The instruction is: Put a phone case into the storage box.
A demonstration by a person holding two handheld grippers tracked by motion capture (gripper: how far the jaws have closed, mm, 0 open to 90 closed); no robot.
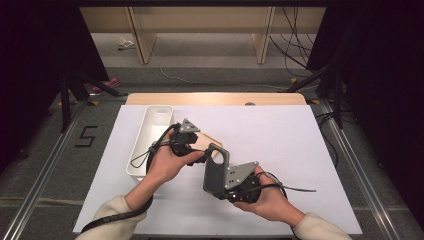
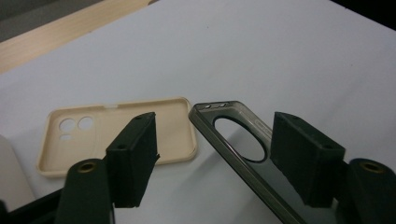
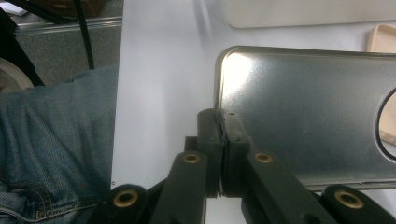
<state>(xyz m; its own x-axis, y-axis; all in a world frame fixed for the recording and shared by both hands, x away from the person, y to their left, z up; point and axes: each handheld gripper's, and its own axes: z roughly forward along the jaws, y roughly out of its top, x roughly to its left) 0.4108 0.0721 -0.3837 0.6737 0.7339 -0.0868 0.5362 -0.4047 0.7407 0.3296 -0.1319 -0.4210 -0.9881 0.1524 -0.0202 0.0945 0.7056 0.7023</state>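
Two phone cases were counted: one grey translucent case (image 1: pixel 216 169) raised above the worktop's middle and one beige case (image 2: pixel 116 133) lying flat beside it. One white tray (image 1: pixel 151 135) stood along the worktop's left edge. Two grippers were there, left (image 1: pixel 192 145) and right (image 1: pixel 220 187).

The dark translucent phone case (image 3: pixel 303 116) runs off the right gripper view's right edge; the left gripper's pad (image 2: pixel 133 158) hides part of the beige phone case (image 2: pixel 116 133)
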